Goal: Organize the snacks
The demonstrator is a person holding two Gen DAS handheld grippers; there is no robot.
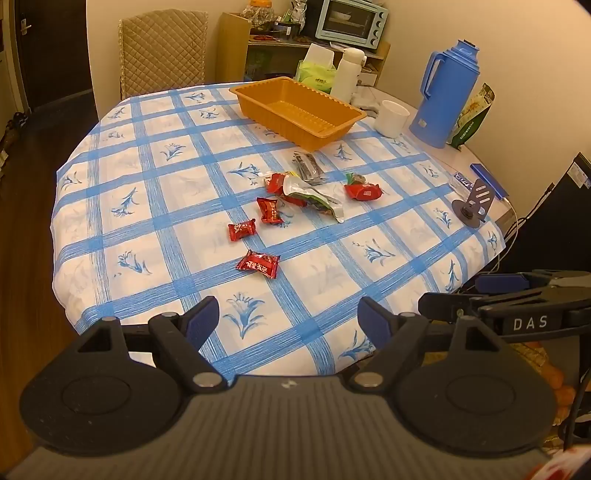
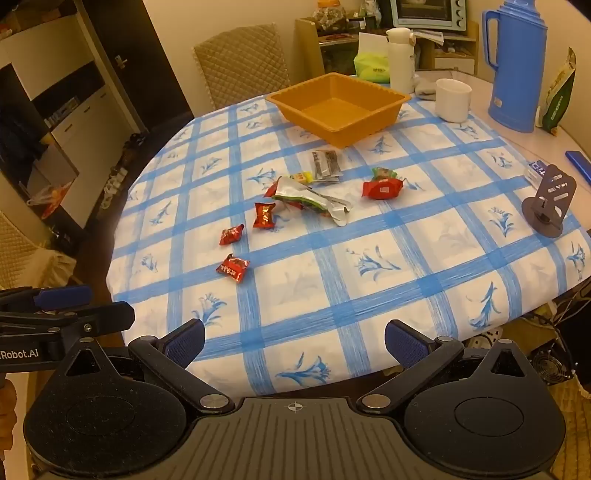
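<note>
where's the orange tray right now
In both wrist views the orange tray sits empty at the table's far side, beyond the scattered snacks, with the white cup to its right.

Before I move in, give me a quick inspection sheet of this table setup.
Surface: round table under a blue-checked tablecloth.
Job's things: orange tray empty at the far side; red candies and other wrapped snacks, among them a silver pouch, lie loose mid-table.
Clutter: blue thermos, white cup, white bottle, grey stand along the right edge.
Grippers: left gripper and right gripper both open, empty, over the near edge.
Cables: wires hang off the table's right side.
Surroundings: quilted chair, shelf with toaster oven.
</note>
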